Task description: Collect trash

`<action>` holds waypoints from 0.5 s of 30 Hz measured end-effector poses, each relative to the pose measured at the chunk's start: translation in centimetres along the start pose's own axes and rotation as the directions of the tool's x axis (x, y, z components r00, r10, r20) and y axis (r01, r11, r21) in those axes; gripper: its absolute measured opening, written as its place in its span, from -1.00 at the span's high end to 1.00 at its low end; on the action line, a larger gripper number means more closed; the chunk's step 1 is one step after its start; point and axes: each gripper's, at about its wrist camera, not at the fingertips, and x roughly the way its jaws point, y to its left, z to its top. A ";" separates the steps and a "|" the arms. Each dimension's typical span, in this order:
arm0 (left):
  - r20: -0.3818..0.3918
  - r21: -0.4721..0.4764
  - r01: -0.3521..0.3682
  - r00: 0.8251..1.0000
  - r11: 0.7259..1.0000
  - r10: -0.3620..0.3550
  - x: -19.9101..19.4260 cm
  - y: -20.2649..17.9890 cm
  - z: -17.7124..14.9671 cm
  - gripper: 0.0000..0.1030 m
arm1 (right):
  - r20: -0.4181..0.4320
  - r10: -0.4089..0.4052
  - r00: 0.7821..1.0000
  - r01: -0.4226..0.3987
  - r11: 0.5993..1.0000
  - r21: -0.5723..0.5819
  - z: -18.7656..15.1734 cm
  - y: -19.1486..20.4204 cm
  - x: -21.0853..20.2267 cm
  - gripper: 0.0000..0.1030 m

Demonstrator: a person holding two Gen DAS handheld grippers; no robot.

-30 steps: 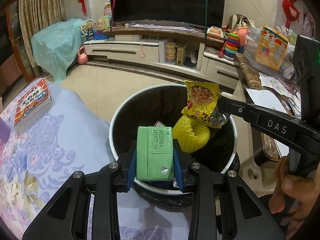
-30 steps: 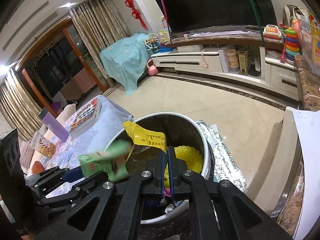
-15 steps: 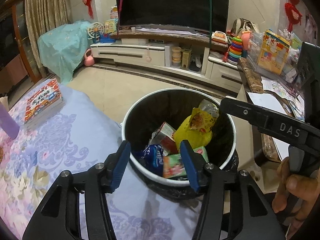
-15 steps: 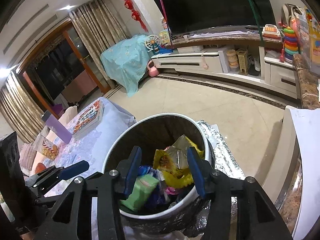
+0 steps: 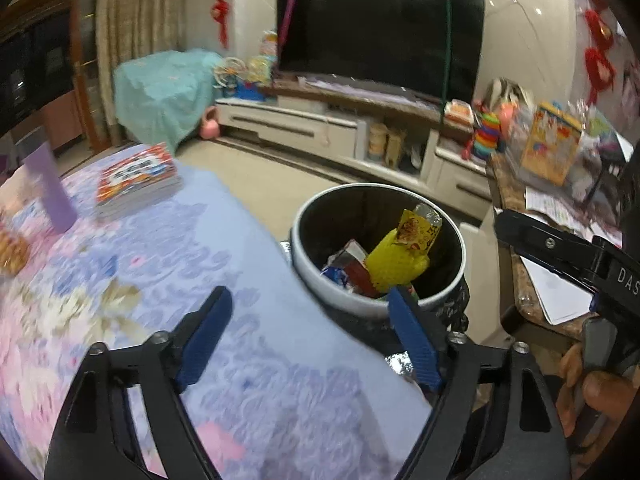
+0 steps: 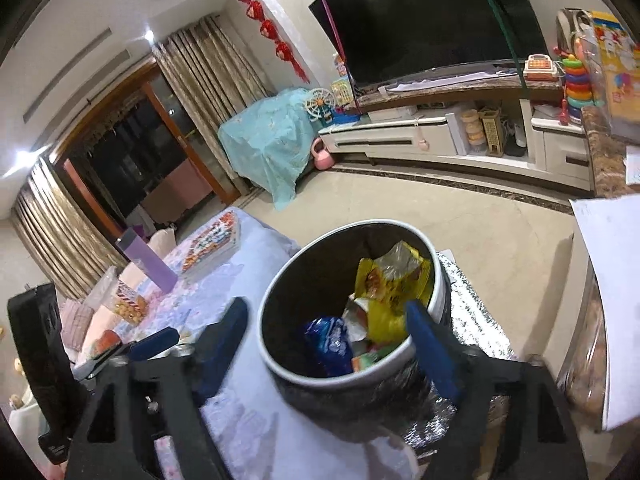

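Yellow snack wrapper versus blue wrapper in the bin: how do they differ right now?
The yellow snack wrapper stands tall against the far wall of the bin, nearly reaching the rim; the blue wrapper sits lower, nearer the camera. The yellow one shows printed food pictures and a clear panel; the blue one is crumpled and glossy. Both are inside the bin, free of either tongs.

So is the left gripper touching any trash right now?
Apart. In the left wrist view the left gripper is open and empty over the tablecloth; the trash lies down in the bin.
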 end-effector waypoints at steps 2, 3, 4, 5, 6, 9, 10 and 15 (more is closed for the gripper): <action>0.019 -0.033 -0.002 1.000 0.999 0.003 -1.3 0.9 -1.3 -0.67 | 0.032 0.008 0.999 -0.008 1.000 -0.005 -1.0 0.5 -1.2 -0.78; 0.023 -0.050 -0.001 1.000 0.999 0.002 -1.9 1.4 -1.9 -0.67 | 0.039 0.006 0.999 -0.006 1.000 -0.008 -1.6 0.9 -1.6 -0.78; 0.027 -0.067 0.000 1.000 0.998 0.001 -2.4 1.8 -2.5 -0.67 | 0.046 0.005 0.999 -0.005 1.000 -0.011 -2.2 1.1 -2.1 -0.78; 0.031 -0.078 0.000 1.000 0.997 0.002 -2.9 2.1 -3.0 -0.67 | 0.052 0.009 0.999 -0.008 1.000 -0.012 -2.7 1.4 -2.5 -0.79; 0.036 -0.090 -0.002 0.999 0.996 0.005 -3.5 2.5 -3.5 -0.67 | 0.057 0.009 0.998 -0.009 1.000 -0.014 -3.2 1.6 -2.8 -0.80; 0.067 -0.114 -0.013 0.998 0.993 0.020 -5.2 3.3 -4.9 -0.67 | 0.069 0.003 0.998 -0.001 0.999 -0.033 -4.6 2.7 -3.7 -0.83; 0.078 -0.121 -0.017 0.997 0.993 0.027 -5.8 3.5 -5.4 -0.67 | 0.075 0.002 0.997 0.002 0.999 -0.046 -5.2 3.2 -4.1 -0.86; 0.142 -0.126 -0.042 0.988 0.991 0.060 -8.5 3.8 -7.3 -0.71 | 0.116 -0.007 0.993 0.018 0.995 -0.097 -7.1 4.9 -5.5 -0.99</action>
